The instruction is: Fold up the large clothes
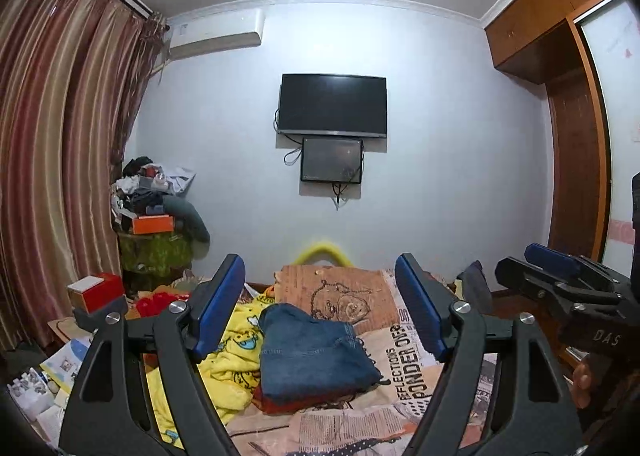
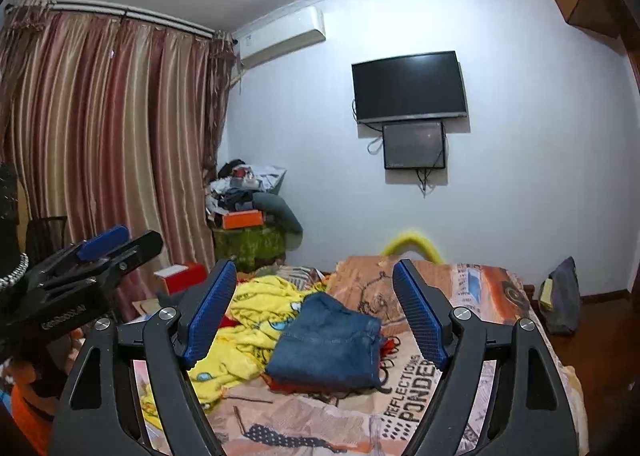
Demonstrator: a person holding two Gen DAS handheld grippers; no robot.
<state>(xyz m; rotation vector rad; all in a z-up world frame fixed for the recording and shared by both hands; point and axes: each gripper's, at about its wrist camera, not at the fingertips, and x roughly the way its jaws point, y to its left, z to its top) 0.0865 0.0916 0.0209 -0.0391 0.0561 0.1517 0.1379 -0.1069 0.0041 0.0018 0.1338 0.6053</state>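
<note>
A folded pair of blue jeans (image 1: 312, 352) lies on the bed on top of a folded red garment (image 1: 296, 402); the jeans also show in the right wrist view (image 2: 328, 344). A crumpled yellow printed garment (image 1: 232, 356) lies to their left, seen too in the right wrist view (image 2: 248, 328). My left gripper (image 1: 320, 304) is open and empty, held above the bed short of the jeans. My right gripper (image 2: 312, 308) is open and empty, also above the bed. Each gripper shows at the edge of the other's view.
The bed has a printed orange and beige sheet (image 1: 412, 360). A cluttered green stand (image 1: 156, 252) with an orange box stands by the striped curtains (image 1: 60, 135). A red box (image 1: 96, 292) and papers lie left. A TV (image 1: 332, 103) hangs ahead; a wardrobe (image 1: 572, 95) stands right.
</note>
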